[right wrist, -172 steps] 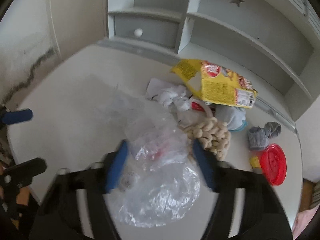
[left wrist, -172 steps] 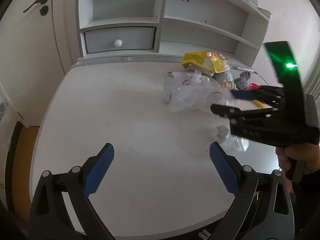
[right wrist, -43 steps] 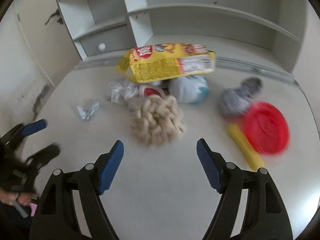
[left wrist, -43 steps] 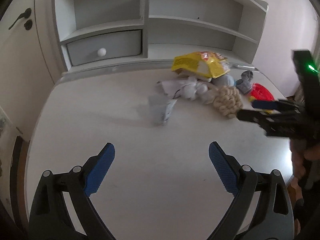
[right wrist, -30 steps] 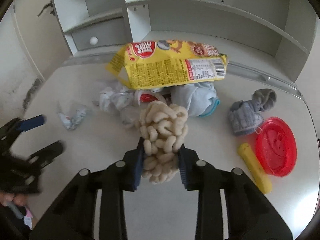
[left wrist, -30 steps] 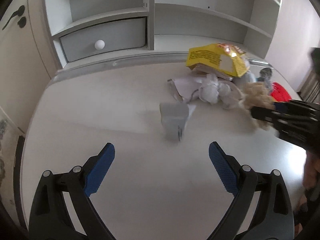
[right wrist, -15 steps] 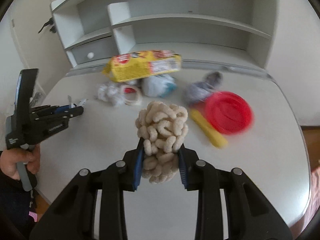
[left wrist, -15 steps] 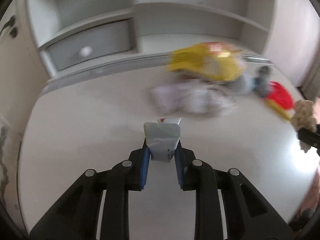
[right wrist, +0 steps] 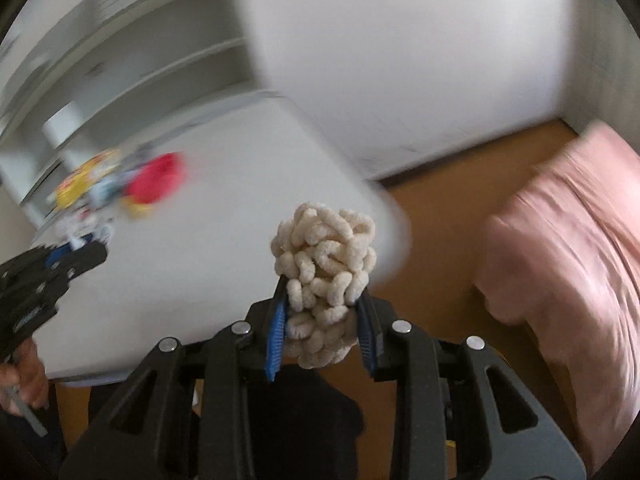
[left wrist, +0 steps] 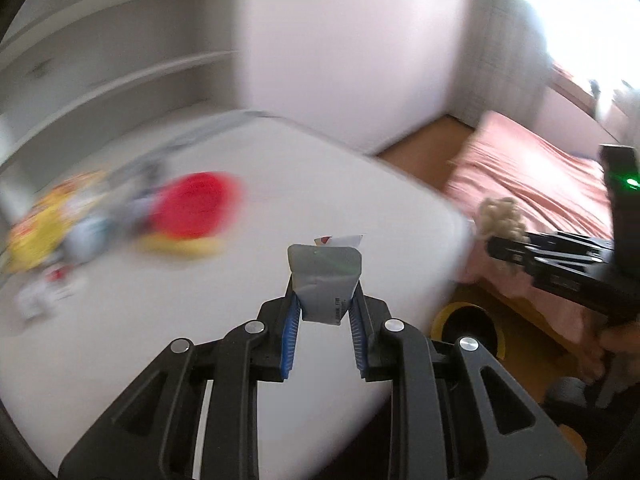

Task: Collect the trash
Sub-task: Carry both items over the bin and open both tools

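Two grippers each hold one piece of trash: the left gripper (left wrist: 323, 322) is squeezed tight on a small grey wrapper (left wrist: 325, 282) over the near right part of the white table (left wrist: 120, 320), and the right gripper (right wrist: 322, 330) is squeezed tight on a bag of puffy snacks (right wrist: 326, 268) just past the table's right edge, above the brown floor (right wrist: 444, 240). Far to the left on the table lie a blurry red lid (left wrist: 192, 204) and a yellow snack bag (left wrist: 44, 216) in a little pile. A pink bed (right wrist: 568, 264) is on the right, and a yellow bin (left wrist: 468, 330) sits low beside the table.

Pink bed (left wrist: 548, 184) beside white desk (left wrist: 120, 340), shelves (right wrist: 132, 60) behind
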Tool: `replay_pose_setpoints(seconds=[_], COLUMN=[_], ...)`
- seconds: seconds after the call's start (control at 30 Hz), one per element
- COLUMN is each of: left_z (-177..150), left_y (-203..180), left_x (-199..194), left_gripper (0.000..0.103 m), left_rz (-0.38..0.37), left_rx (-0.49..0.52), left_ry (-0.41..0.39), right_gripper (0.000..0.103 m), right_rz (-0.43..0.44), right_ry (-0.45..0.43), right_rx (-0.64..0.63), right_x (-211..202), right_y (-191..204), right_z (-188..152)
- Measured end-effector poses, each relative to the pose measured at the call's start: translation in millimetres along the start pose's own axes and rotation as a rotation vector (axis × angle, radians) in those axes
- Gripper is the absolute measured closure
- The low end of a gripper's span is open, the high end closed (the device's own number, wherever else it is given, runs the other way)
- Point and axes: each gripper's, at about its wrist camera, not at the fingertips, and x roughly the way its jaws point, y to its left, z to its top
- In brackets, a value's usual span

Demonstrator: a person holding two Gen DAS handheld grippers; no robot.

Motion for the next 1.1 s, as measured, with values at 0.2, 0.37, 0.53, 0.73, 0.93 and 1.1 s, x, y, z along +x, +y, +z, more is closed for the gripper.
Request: replay_pose_setpoints(seconds=[0.2, 0.37, 0.53, 0.73, 0.93, 1.1], left_z=[3.4, -12.3, -42.4, -75.6, -90.7, -92.0], left_y=[-123.5, -209.0, -256.8, -287.0, -285.3, -283.1], left_x=[53.9, 113.6, 185.6, 255.0, 275.3, 280.1], left_gripper=[0.081, 0.081, 0.081, 0.081, 0.081, 0.081], left_rz=[-0.229, -0.364, -0.375, -0.401, -0.450, -0.456], left_rx=[0.154, 0.221, 0.239, 0.185, 0.121, 0.122], left_ry=[0.051, 0.138, 0.241, 0.368, 0.434, 0.440], right_gripper=[0.072, 0.072, 0.072, 0.072, 0.071, 0.070], right_rz=[-0.161, -0.229, -0.251, -0.237, -0.226, -0.224], right_ry=[0.039, 0.083, 0.179, 0.347, 0.369, 0.365], right_rx=[0.204, 0.325, 0.409, 0.504, 0.521, 0.526], right_x=[-7.3, -2.7, 24.5, 70.0, 77.3, 79.4], right_y=[-115.2, -183.8, -234.7, -269.5, -268.6, -266.4], right_z=[-41.6, -68.1, -98.3, -128.4, -128.8, -126.6])
